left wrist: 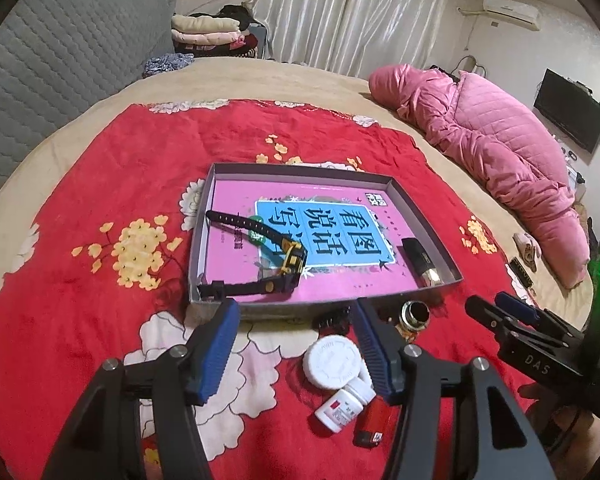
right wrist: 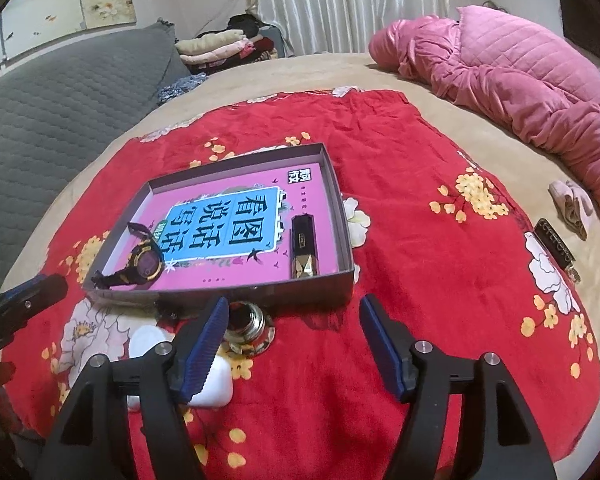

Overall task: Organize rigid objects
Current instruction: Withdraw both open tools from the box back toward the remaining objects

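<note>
A shallow grey tray (left wrist: 198, 240) (right wrist: 300, 290) lined with a pink book lies on the red floral blanket. Inside it are a black-and-yellow watch (left wrist: 276, 256) (right wrist: 144, 264) and a slim black case (left wrist: 418, 258) (right wrist: 304, 240). On the blanket in front of the tray lie a black clip (left wrist: 332, 318), a small metal jar (left wrist: 414, 314) (right wrist: 252, 324), a white round lid (left wrist: 332, 362), a white pill bottle (left wrist: 344, 404) and a red lighter (left wrist: 374, 420). My left gripper (left wrist: 296, 312) (right wrist: 44, 286) hovers open above the white lid. My right gripper (right wrist: 294, 308) (left wrist: 496, 306) is open beside the metal jar, holding nothing.
The blanket covers a beige bed. A pink quilt (right wrist: 520, 80) is heaped at the back right, a grey padded headboard (left wrist: 60, 60) stands on the left, and folded clothes (left wrist: 208, 34) sit behind. A dark key holder (right wrist: 556, 244) and a pale sock (right wrist: 572, 204) lie at the right edge.
</note>
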`<action>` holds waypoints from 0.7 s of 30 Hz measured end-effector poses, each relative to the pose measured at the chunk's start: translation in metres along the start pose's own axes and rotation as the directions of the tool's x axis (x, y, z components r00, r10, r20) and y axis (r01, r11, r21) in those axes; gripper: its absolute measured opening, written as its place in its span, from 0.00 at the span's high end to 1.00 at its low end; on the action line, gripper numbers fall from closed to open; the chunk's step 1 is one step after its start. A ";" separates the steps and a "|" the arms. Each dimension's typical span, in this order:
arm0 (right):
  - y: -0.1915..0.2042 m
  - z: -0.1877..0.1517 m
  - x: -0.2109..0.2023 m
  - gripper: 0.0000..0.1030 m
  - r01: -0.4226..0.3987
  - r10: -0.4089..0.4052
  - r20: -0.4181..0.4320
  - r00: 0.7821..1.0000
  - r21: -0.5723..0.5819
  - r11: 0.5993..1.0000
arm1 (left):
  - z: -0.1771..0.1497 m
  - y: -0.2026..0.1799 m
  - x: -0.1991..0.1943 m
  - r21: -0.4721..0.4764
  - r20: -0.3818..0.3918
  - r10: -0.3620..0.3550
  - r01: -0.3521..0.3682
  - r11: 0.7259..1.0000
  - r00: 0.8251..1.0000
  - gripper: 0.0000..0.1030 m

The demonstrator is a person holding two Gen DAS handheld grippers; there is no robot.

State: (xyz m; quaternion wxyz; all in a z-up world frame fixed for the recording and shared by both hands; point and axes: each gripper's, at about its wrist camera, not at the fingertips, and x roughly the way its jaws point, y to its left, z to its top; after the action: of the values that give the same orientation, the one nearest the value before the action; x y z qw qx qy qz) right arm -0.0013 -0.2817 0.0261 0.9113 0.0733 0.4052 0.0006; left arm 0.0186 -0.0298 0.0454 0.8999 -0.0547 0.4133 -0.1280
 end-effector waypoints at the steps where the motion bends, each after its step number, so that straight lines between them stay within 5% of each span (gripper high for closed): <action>1: 0.000 -0.002 -0.001 0.32 0.002 -0.002 -0.002 1.000 0.001 1.000 | -0.001 0.000 0.000 0.001 -0.003 0.001 -0.001 1.000 1.000 0.44; 21: 0.033 -0.036 -0.011 0.31 -0.023 0.020 -0.072 0.997 -0.047 0.999 | -0.032 -0.011 0.003 0.068 -0.104 -0.013 0.020 0.997 0.994 0.44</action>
State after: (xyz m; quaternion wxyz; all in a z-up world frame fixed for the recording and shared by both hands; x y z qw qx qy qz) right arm -0.0338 -0.2452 0.0146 0.8977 0.0560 0.4364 0.0227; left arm -0.0059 -0.0414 0.0246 0.8775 -0.0201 0.4542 -0.1526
